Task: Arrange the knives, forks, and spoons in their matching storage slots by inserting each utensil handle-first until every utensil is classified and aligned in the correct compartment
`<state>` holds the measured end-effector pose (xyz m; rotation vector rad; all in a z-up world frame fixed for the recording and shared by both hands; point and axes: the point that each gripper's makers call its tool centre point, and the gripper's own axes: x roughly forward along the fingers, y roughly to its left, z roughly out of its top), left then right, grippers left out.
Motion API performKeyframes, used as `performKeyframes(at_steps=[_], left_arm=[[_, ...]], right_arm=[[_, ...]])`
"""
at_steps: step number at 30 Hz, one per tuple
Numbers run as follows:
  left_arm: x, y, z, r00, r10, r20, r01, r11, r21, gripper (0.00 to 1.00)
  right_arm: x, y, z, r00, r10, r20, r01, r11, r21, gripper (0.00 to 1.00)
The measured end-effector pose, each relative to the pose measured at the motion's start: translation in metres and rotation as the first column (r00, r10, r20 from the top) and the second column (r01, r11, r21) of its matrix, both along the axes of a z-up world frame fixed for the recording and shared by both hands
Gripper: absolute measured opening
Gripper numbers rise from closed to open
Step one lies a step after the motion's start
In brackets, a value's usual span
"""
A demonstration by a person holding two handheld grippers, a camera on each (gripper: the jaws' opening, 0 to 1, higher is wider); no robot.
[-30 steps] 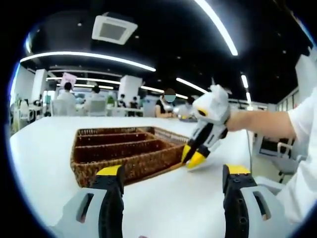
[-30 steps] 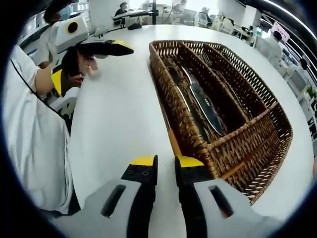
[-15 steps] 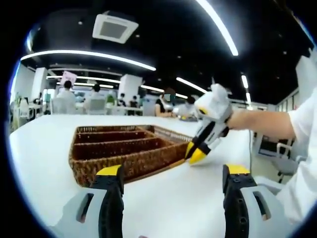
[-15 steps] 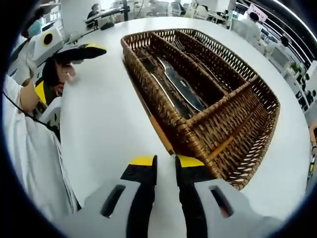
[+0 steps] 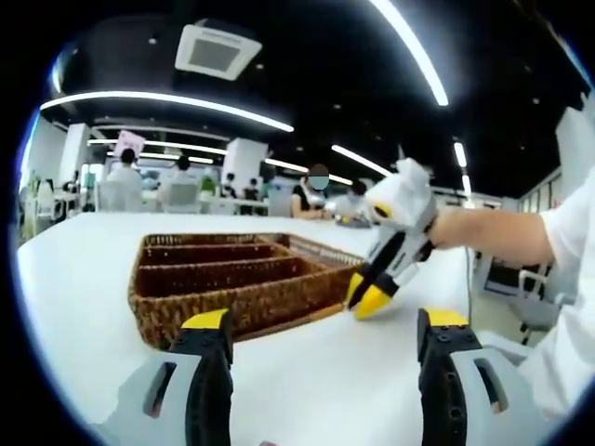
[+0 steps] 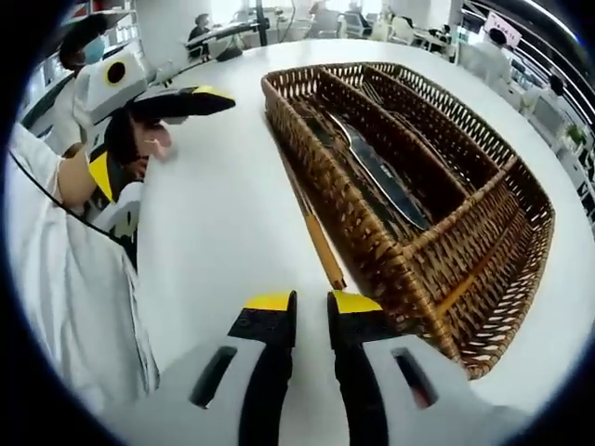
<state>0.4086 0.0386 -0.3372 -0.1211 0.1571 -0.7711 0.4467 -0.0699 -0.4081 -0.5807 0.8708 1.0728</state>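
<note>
Separation is now seen between the closed, empty right gripper (image 6: 311, 299) and the wooden-handled utensil (image 6: 321, 246) beside the basket (image 6: 483, 279); left gripper (image 5: 325, 325) is held open.

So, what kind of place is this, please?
Probably an open-plan office: people sit at desks behind the white table, under long ceiling light strips and a ceiling air-conditioning unit.

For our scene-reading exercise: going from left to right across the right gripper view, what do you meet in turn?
The person's white sleeve → the other yellow-tipped black tool held over the white table → the orange-brown stick lying beside the basket → the brown wicker cutlery basket.
</note>
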Motion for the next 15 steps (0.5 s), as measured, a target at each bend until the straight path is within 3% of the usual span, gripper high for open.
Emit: performKeyframes(at_steps=[7,15], left_arm=[[-0.001,0.0,0.001,1.0,0.001,0.002,-0.001,1.0,-0.001,0.82],[-0.002,0.001,0.001,1.0,0.003,0.001,-0.003,1.0,0.0,0.82]], right_arm=[[0.005,-0.001,0.005,0.999,-0.014,0.04,0.014,1.0,-0.019,0.14],[0.014,0.007,0.009,0.992,0.048,0.116,-0.044,0.998,-0.037,0.16]])
